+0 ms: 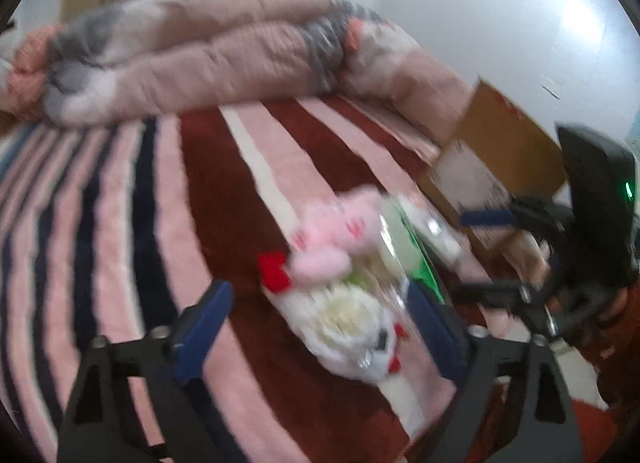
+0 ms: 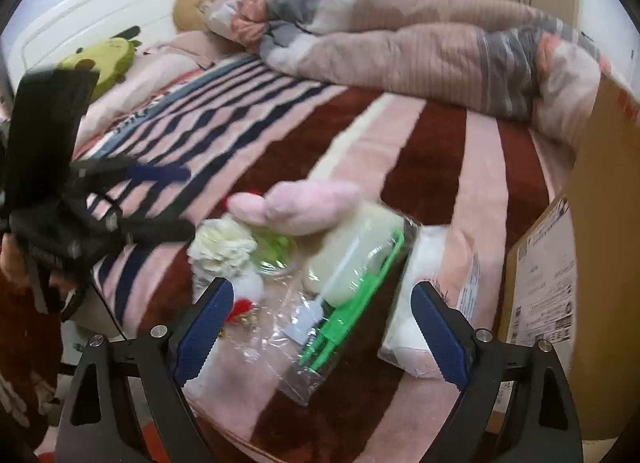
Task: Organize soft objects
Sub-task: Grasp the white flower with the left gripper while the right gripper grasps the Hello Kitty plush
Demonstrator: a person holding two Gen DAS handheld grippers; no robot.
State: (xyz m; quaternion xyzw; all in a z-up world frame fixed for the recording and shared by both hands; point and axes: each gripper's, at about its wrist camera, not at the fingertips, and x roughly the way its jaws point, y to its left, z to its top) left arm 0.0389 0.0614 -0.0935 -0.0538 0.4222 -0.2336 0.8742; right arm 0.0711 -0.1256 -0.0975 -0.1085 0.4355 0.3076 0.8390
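Pink plush (image 2: pixel 304 205), white pompom (image 2: pixel 222 247), red item (image 1: pixel 274 271), clear bag (image 2: pixel 344 295) with green tool, and pink packet (image 2: pixel 436 287): one loose heap, centre of both frames, on the striped bed (image 2: pixel 440 143). Cardboard box (image 2: pixel 580 263), right edge: contents not visible. Green plush (image 2: pixel 102 61) and a doll (image 2: pixel 196 11), upper left by the headboard. Quilt (image 2: pixel 420 47) bunched along the top. Left gripper (image 1: pixel 320 339): fingers apart, holding nothing, over the heap. Right gripper (image 2: pixel 324 335): fingers apart, holding nothing. Status, judged: sorting barely begun; whole heap left.
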